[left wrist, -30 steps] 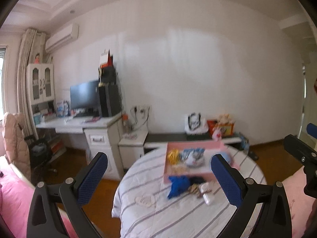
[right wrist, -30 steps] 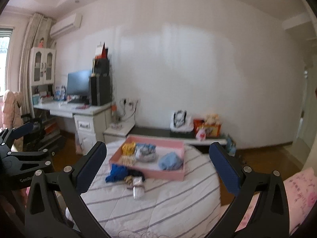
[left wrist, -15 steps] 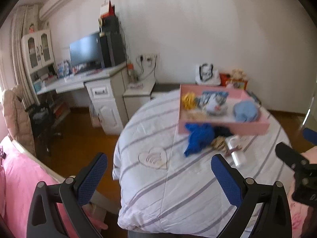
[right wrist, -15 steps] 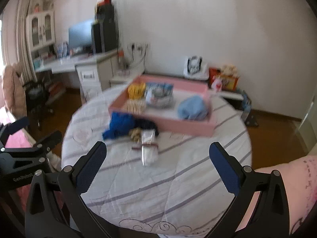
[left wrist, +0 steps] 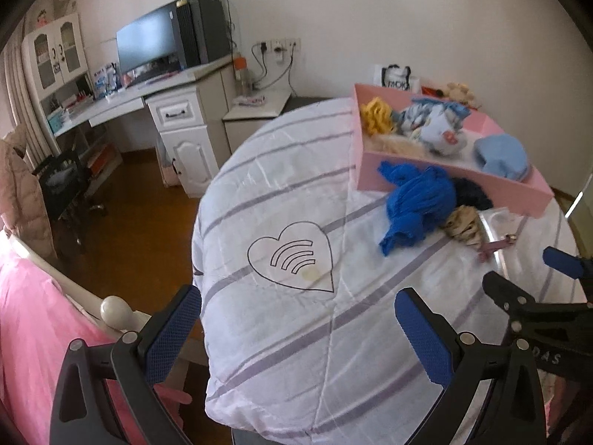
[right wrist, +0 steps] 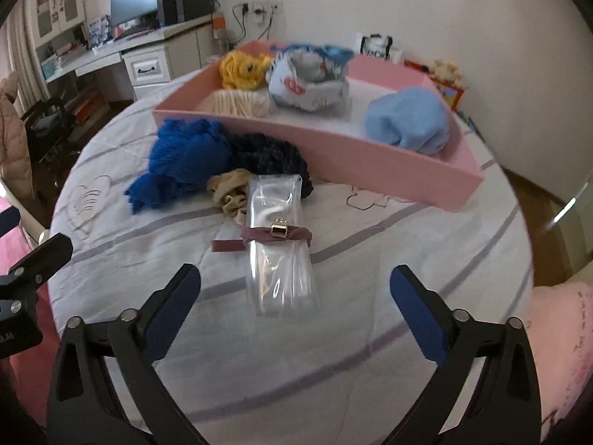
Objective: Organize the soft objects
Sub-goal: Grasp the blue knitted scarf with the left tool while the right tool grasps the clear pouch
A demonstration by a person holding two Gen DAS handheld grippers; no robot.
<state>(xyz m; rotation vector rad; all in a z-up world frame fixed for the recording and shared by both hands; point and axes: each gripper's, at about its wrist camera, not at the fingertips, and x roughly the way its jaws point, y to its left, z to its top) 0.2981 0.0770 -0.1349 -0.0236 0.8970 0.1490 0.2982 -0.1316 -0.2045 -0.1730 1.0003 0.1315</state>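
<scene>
Tongs in both my hands stand wide apart and hold nothing. My right gripper (right wrist: 294,296) hangs over the striped tablecloth (right wrist: 389,259), its 2 blue pads either side of a clear plastic pouch (right wrist: 280,244) without touching it; a maroon strap (right wrist: 270,237) with a gold buckle crosses the pouch. Past it lie a blue knit piece (right wrist: 181,159), a dark knit piece (right wrist: 270,155) and a beige scrunchie (right wrist: 228,189), all just beside the pink tray (right wrist: 355,152). Inside the tray sit a yellow bundle (right wrist: 241,68), a cream bundle (right wrist: 237,104), a patterned fabric (right wrist: 307,81) and a light blue hat (right wrist: 407,120). My left gripper (left wrist: 296,319) hovers above the heart print (left wrist: 291,256), well apart from the pile.
</scene>
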